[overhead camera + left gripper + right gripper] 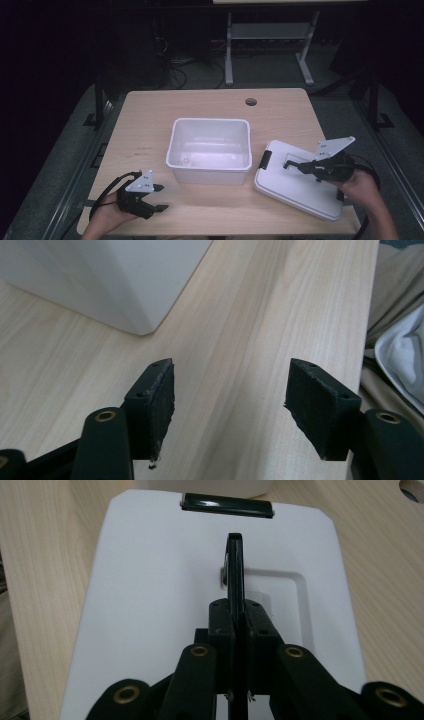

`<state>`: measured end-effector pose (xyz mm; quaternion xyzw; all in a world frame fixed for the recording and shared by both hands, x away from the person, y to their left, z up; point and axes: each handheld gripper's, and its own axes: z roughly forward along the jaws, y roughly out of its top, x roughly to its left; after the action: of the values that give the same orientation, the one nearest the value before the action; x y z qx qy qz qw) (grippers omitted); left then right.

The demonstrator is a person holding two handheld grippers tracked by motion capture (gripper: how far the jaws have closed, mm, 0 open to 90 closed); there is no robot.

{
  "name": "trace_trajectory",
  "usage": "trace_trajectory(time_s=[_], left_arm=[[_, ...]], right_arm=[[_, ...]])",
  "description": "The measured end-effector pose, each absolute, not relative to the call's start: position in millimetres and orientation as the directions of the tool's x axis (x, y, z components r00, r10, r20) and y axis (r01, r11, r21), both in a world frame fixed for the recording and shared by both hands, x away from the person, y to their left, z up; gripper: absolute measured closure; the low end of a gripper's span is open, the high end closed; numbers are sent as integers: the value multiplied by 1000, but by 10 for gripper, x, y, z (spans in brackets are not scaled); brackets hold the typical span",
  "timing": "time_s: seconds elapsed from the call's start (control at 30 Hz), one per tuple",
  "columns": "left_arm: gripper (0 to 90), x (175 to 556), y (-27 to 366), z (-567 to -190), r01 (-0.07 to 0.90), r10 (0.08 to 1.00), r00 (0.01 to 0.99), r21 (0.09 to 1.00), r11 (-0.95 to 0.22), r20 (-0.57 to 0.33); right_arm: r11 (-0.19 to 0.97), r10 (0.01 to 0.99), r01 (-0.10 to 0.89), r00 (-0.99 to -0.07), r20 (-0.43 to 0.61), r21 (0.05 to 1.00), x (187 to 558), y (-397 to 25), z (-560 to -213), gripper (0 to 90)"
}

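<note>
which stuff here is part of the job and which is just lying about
In the job:
- white lid, its black handle clamped in the right gripper
- open white tub
- left gripper, open, beside the tub

Lying about:
- cloth past the table edge

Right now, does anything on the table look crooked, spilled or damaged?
The white lid lies askew off the bin, its near corner at the table edge. The right tool is shut on the lid's black handle. A small item lies in the bin. Nothing looks spilled or broken.
</note>
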<state>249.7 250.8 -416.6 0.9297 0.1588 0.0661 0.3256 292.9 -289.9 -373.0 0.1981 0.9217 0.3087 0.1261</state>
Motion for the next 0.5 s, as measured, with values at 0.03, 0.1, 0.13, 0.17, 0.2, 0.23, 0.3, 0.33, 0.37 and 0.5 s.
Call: trace_trajectory(time_s=[0.03, 0.1, 0.13, 0.17, 0.2, 0.23, 0.3, 0.33, 0.37, 0.5], left_arm=[[349, 2501, 2506, -4168, 253, 340, 940, 627, -737, 20], [335, 2507, 2503, -4175, 254, 342, 939, 626, -737, 22], [335, 2513, 2504, -4177, 253, 341, 940, 625, -739, 23], [332, 2520, 2507, -4180, 257, 343, 939, 624, -738, 20], [329, 2521, 2510, -4180, 260, 347, 938, 624, -737, 19], [316, 2521, 2515, -4179, 263, 351, 936, 625, -735, 18], [306, 2523, 2520, -4181, 267, 354, 935, 633, -727, 13], [294, 2521, 2518, -4183, 269, 358, 934, 635, -724, 13], [288, 2518, 2518, -4181, 267, 358, 934, 634, -726, 16], [282, 2510, 2518, -4177, 269, 360, 933, 632, -727, 17]], right_arm=[[730, 442, 286, -890, -111, 621, 2922, -2906, -3716, 838], [727, 443, 285, -890, -109, 624, 2904, -2929, -3680, 838], [727, 443, 285, -890, -109, 624, 2904, -2929, -3680, 838], [729, 439, 280, -891, -112, 625, 2903, -2935, -3671, 838], [731, 440, 281, -891, -114, 622, 2893, -2944, -3654, 838], [734, 435, 272, -892, -123, 622, 2882, -2960, -3628, 838], [735, 435, 269, -891, -128, 623, 2878, -2968, -3617, 838], [733, 438, 270, -889, -129, 625, 2874, -2982, -3601, 838], [729, 440, 270, -889, -128, 629, 2874, -2990, -3587, 838], [733, 433, 255, -890, -143, 630, 2866, -2987, -3537, 839]])
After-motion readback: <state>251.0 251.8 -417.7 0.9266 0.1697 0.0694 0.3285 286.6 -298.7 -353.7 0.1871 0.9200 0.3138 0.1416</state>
